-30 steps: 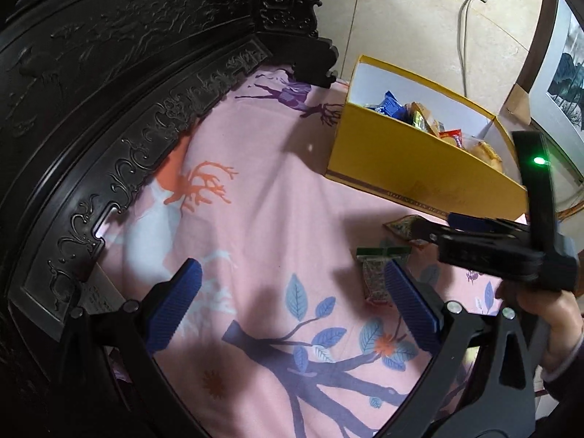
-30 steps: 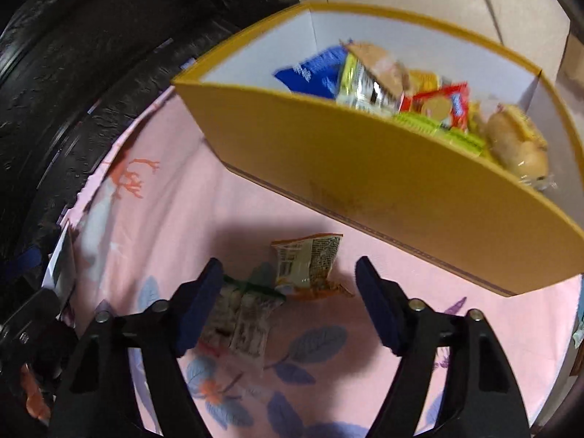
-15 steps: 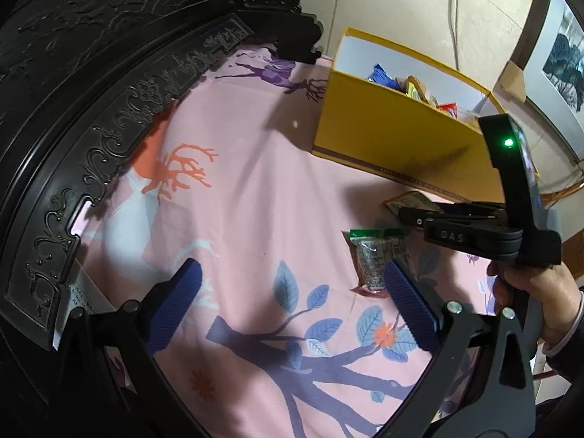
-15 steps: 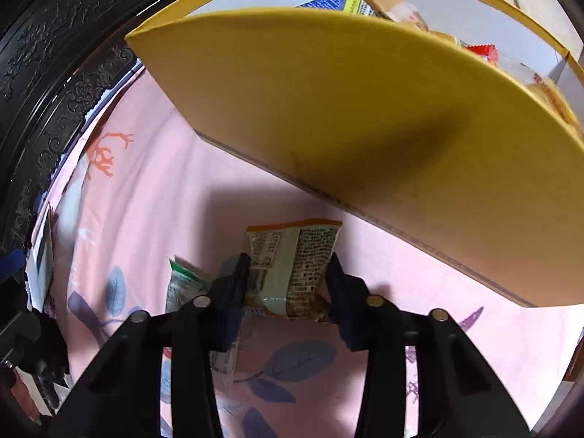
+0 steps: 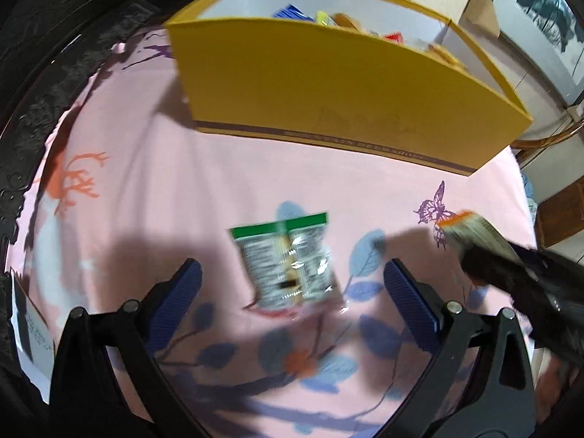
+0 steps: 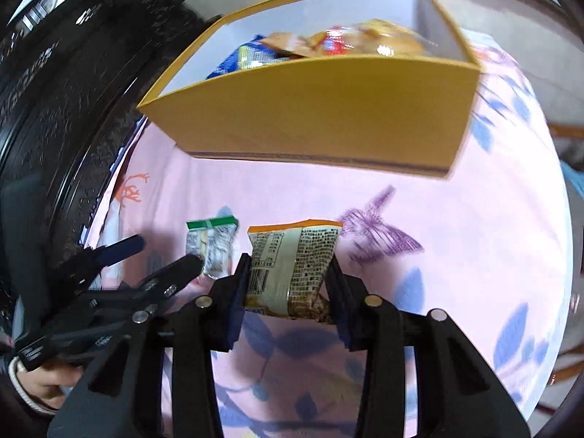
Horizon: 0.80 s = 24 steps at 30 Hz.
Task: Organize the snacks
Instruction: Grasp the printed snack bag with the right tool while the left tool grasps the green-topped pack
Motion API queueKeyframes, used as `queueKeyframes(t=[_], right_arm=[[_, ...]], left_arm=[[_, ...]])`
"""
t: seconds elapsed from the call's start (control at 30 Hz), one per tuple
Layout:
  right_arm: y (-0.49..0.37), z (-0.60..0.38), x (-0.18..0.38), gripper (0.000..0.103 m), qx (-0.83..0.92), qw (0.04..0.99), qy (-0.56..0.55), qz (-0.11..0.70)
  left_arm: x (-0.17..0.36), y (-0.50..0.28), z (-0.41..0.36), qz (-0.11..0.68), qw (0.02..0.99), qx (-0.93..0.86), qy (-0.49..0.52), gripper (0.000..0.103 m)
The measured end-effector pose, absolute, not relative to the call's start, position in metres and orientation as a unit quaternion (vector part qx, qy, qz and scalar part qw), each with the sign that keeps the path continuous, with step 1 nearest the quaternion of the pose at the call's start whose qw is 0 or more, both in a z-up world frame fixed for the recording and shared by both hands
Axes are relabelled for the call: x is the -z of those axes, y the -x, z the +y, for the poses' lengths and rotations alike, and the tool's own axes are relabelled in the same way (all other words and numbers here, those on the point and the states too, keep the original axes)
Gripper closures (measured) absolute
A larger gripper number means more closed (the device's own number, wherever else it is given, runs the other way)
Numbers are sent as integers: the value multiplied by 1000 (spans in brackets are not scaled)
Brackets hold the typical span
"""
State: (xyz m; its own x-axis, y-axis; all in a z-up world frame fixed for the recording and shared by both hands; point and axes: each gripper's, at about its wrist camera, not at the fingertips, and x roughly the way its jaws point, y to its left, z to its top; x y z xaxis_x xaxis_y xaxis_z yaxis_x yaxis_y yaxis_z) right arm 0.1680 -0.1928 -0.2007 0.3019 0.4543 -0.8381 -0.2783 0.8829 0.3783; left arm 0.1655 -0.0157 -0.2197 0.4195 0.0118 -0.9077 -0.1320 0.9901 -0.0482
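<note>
pinching orange-edged snack packet (image 6: 292,266) – right gripper (image 6: 290,284) | left gripper (image 5: 292,284) spread over green-topped packet (image 5: 288,262)

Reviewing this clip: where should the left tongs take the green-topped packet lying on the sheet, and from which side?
Grip the green-topped packet across its narrow width, mid-body, coming straight down from above. It lies flat on the pink sheet, long axis running away from the open left tongs, whose fingers already bracket it.

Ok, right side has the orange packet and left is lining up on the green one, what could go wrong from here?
The right gripper pinches the orange-edged packet only at its lower end, so it may flop and catch the yellow box wall. The open left gripper straddles the green-edged packet, lying flat on the pink cloth; closing could snag fabric.
</note>
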Motion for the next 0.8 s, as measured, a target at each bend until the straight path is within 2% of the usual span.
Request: queueKeyframes(t=[0.27,0.33,0.4,0.53,0.6,0.67,0.8], right_arm=[[-162,-212,203,62,-212,805,-116,541],[-162,-215,202,62,-212,806,-119,540],[-162,-215,201,62,-213,806,-121,538],[-161,-218,201,62,-214,807,-125,536],[-160,-219,202,62,-212,806,-128,538],[-159,-222,202,62,-211,806,-130,537],[-156,-226,198,62,-212,809,-132,532]], left_arm=[[249,-181,-25,570,815,-81,58,2],[254,-181,-24,577,810,-82,60,5],[261,-180,-20,588,802,-82,67,18],[260,-177,-20,578,810,-85,54,31],[258,-175,-17,573,813,-87,55,44],[256,-174,-15,571,814,-84,60,49],[252,-168,-14,565,820,-61,67,53]])
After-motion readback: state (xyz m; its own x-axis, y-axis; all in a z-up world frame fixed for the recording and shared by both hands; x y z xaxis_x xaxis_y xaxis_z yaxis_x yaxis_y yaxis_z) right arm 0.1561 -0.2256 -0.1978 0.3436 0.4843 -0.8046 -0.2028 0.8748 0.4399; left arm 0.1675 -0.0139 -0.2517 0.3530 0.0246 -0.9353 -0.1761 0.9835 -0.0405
